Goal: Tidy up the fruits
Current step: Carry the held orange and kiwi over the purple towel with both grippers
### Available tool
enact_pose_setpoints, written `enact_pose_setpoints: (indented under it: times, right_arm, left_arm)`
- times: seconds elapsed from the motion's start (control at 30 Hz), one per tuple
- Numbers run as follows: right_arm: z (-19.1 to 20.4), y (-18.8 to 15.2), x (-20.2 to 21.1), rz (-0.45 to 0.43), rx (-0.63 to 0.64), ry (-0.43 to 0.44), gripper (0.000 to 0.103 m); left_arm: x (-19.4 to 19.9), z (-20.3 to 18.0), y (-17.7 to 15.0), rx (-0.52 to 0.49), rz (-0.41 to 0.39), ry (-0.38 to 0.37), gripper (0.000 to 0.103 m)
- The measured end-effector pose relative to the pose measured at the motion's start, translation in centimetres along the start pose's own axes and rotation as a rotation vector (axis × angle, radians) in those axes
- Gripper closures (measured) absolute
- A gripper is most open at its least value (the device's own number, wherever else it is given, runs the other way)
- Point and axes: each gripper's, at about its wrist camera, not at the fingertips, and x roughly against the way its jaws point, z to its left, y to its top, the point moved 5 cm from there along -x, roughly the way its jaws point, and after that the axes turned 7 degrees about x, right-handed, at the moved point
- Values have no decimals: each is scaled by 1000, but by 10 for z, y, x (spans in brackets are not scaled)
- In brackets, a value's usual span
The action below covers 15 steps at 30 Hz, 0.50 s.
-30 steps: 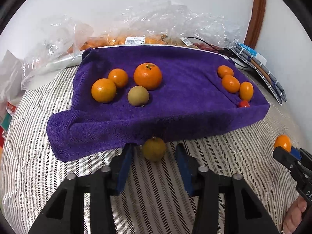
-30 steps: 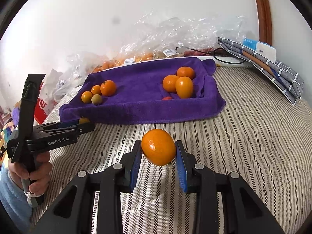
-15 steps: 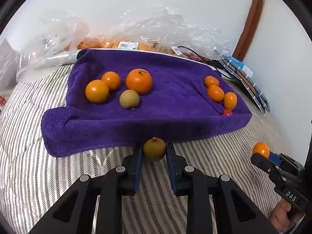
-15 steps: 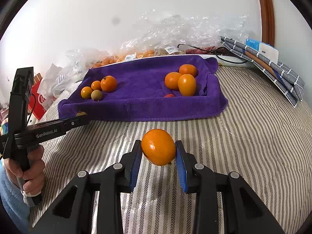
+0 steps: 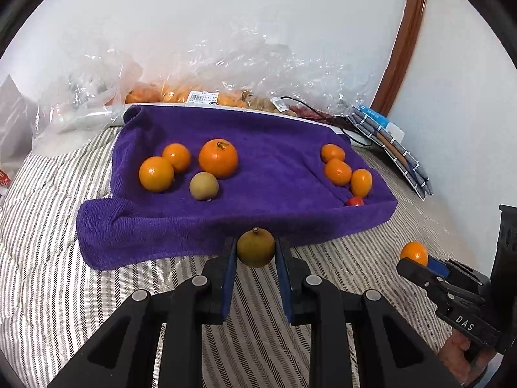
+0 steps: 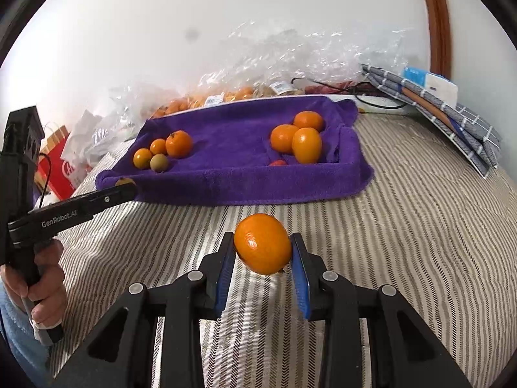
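Observation:
My left gripper [image 5: 256,253] is shut on a small yellow-green fruit [image 5: 256,248] and holds it above the striped bed, just before the front edge of the purple towel [image 5: 274,177]. My right gripper [image 6: 262,247] is shut on an orange [image 6: 262,243], held above the bed to the right. On the towel's left lie three oranges [image 5: 218,158] and a yellow-green fruit [image 5: 203,186]. On its right lie three oranges [image 5: 338,172] and a small red fruit [image 5: 355,201]. The right gripper also shows in the left wrist view [image 5: 416,263].
Clear plastic bags of fruit [image 5: 206,97] lie against the white wall behind the towel. Folded grey checked cloths [image 6: 452,123] and a black cable [image 6: 371,103] lie at the back right. A red bag [image 6: 58,168] stands at the bed's left side.
My left gripper closed on the yellow-green fruit and lifted it off the bed. My right gripper has kept hold of the orange and barely moved.

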Motion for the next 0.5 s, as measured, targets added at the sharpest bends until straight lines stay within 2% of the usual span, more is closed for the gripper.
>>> enact_pose_setpoints:
  times: [0.1, 0.27, 0.5]
  right_arm:
    - [-2, 0, 0, -5, -18, 34, 69]
    - [1, 1, -1, -4, -4, 27, 69]
    - [-8, 1, 7, -43, -50, 27, 69]
  left_arm:
    - [2, 2, -1, -1, -9, 10, 80]
    - [8, 7, 5, 42, -35, -4, 80]
    - [27, 8, 13, 73, -124, -54, 80]
